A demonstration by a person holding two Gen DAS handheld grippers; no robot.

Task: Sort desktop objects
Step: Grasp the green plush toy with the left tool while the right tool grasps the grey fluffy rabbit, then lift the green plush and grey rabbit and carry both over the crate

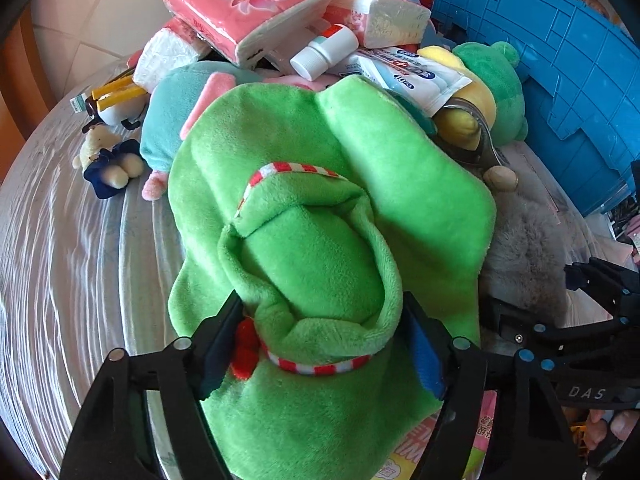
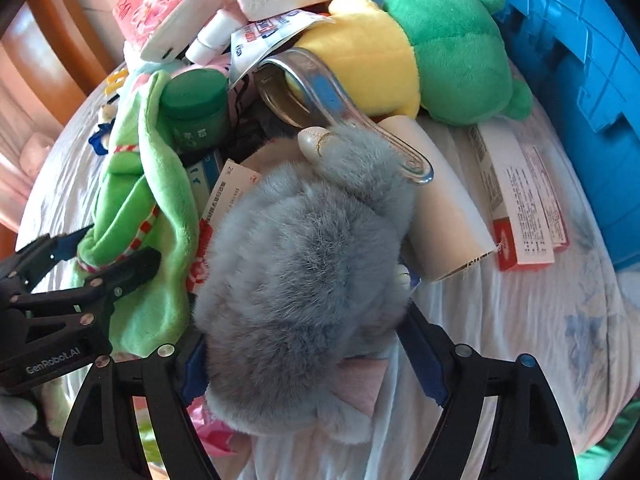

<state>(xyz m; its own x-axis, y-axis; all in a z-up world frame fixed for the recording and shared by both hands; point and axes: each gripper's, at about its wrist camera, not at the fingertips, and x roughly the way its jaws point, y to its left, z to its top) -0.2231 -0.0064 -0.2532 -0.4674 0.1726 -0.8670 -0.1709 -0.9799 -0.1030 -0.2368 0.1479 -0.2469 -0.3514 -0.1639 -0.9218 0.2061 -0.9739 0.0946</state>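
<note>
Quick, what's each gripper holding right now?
Left gripper: shut on the green plush.
Right gripper: shut on the grey plush.

The tabletop [image 1: 60, 240] wears a pale, wrinkled cloth. Left of the left claw [image 1: 320, 344] and well ahead of it lie a small cream-and-navy plush figure [image 1: 108, 162] and a yellow-and-black toy, perhaps a penguin [image 1: 116, 108]. Ahead and right of the right claw [image 2: 304, 356], a red-and-white medicine box [image 2: 524, 196] lies flat, with a blue plastic crate [image 2: 580, 80] beyond it.
</note>
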